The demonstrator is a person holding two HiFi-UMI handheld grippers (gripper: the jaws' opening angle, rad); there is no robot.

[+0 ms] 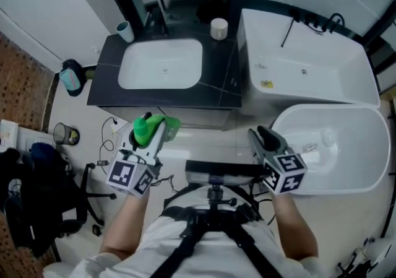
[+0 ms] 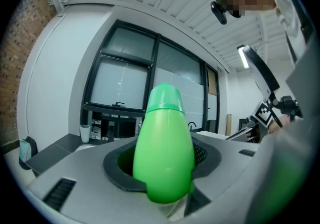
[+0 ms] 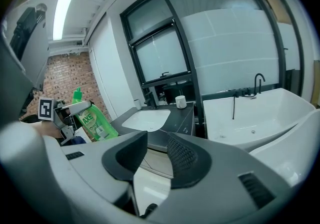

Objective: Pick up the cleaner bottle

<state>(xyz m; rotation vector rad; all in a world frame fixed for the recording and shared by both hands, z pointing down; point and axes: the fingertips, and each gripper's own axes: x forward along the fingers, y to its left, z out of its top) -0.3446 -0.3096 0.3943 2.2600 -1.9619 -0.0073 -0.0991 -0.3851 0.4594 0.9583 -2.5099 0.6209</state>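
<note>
My left gripper point(image 1: 153, 140) is clamping the green bottle point(image 2: 164, 153) at the lower centre of its view. The bottle's smooth, tapering body could be sliding out if I am loosening. My right gripper point(image 3: 157, 155) is gaping empty. Beyond are the counter point(image 1: 218, 94), sink point(image 1: 161, 65) and cup point(image 1: 219, 28); nothing is blocking me.

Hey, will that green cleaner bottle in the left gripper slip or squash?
Probably slippery: the green bottle looks smooth, glossy and tapered, so it could creep out of the left gripper. Likely plastic, so it may dent slightly.
</note>
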